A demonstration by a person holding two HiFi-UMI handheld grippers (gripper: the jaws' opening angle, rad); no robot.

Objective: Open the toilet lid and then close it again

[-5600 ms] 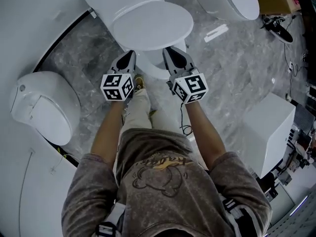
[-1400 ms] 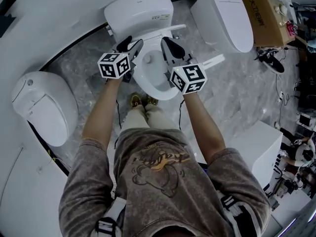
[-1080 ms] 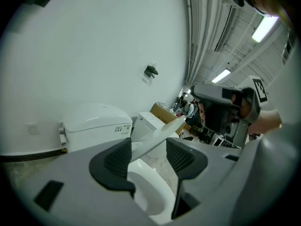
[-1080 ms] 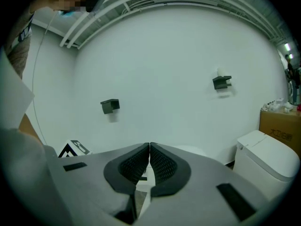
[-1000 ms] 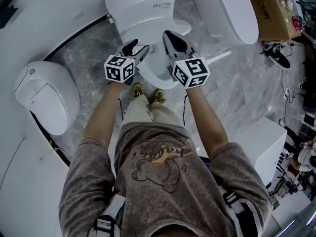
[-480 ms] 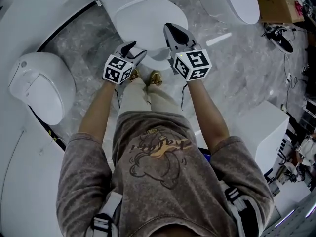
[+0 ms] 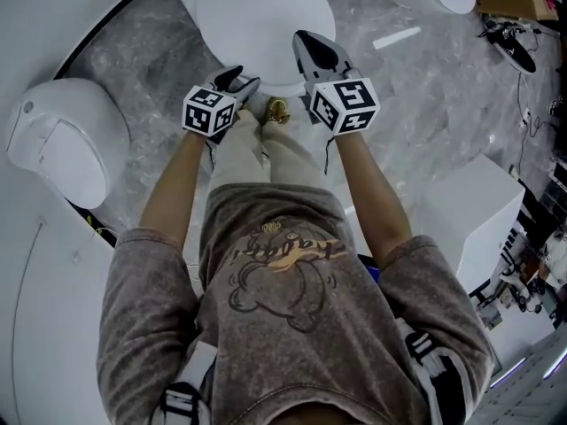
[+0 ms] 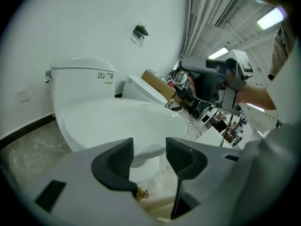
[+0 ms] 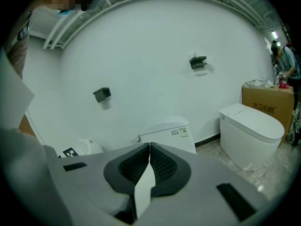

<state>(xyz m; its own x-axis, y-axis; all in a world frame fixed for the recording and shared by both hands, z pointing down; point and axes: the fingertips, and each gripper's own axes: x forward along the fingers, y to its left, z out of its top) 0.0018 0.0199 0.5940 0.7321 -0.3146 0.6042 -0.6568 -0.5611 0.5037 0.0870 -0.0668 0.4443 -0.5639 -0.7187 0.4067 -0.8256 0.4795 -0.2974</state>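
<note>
The white toilet lid lies shut on the bowl at the top of the head view. My left gripper hovers just off the lid's near left rim; its jaws stand apart and are closing, with nothing between them. In the left gripper view the lid spreads out beyond the left gripper, with the tank behind it. My right gripper reaches over the lid's near right edge, not visibly touching it. The right gripper view shows the right gripper shut and empty, pointed at the tank.
A small white toilet sits at the left and a white box at the right. A second toilet and a cardboard box stand by the far wall. The person's shoe shows between the grippers, on the marble floor.
The lid, raised over the open bowl earlier, has come down flat. Both grippers have drawn back from the tank toward the person and sunk to the bowl's front.
</note>
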